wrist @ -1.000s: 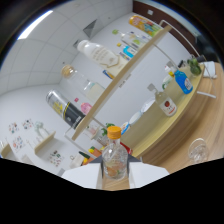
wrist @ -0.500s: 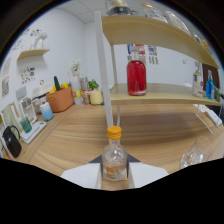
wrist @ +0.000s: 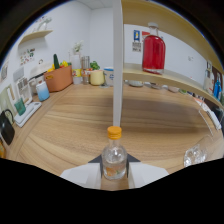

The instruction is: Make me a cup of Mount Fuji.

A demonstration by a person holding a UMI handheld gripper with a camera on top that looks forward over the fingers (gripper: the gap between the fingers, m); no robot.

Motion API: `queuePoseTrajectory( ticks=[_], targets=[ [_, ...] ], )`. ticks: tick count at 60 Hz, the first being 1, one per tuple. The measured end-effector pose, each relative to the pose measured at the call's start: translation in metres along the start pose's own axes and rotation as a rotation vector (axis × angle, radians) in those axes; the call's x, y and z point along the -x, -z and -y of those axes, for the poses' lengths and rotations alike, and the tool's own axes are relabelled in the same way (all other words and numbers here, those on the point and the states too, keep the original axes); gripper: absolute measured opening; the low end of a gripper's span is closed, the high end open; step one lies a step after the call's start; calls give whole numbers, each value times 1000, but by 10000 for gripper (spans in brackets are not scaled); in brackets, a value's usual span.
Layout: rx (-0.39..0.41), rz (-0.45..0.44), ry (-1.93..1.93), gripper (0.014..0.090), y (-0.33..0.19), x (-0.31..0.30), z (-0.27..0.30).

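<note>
Holding a small clear bottle (wrist: 114,161) with an orange cap (wrist: 114,132), upright, in the gripper (wrist: 114,172); both white fingers (wrist: 82,176) pressed against its lower sides, closed to the width of the bottle. Raised above a wooden tabletop (wrist: 75,130), near its front edge. Just beyond the bottle, a white post (wrist: 117,65) standing on the tabletop and carrying a wooden shelf (wrist: 165,80). On that shelf, right of the post, a big glass jar (wrist: 153,51) with red liquid. Near the front right of the tabletop, right of the fingers, some clear glass thing (wrist: 194,155), too blurred to name. Along the back left edge, by the wall: an orange basket (wrist: 59,78), a yellow cup (wrist: 96,77), a pale blue cup (wrist: 42,90), all near each other. At the left edge, a black bag-like thing (wrist: 6,127), partly hidden. On the wall above, a small shelf (wrist: 35,36) and several pictures (wrist: 24,56).
</note>
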Motion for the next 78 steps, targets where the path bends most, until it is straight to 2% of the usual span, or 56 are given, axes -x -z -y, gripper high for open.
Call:
queuePoseTrajectory(
  ticks=[15, 21, 22, 25, 27, 36, 47, 53, 66, 71, 78],
  targets=[
    [-4, 41, 19, 397, 16, 5, -8],
    [0, 90, 28, 542, 26, 11, -8],
    [3, 98, 29, 584, 30, 12, -8],
    [1, 124, 34, 796, 40, 13, -5],
    [-8, 139, 40, 860, 48, 12, -2],
    [-101, 143, 73, 861, 99, -14, 31],
    [-220, 58, 56, 858, 153, -87, 54],
    [-226, -5, 32, 859, 163, -137, 43],
    [-169, -98, -19, 859, 170, -227, 16],
    [-193, -125, -44, 864, 174, -257, 36],
    [-276, -129, -69, 856, 172, -288, 83]
  ],
)
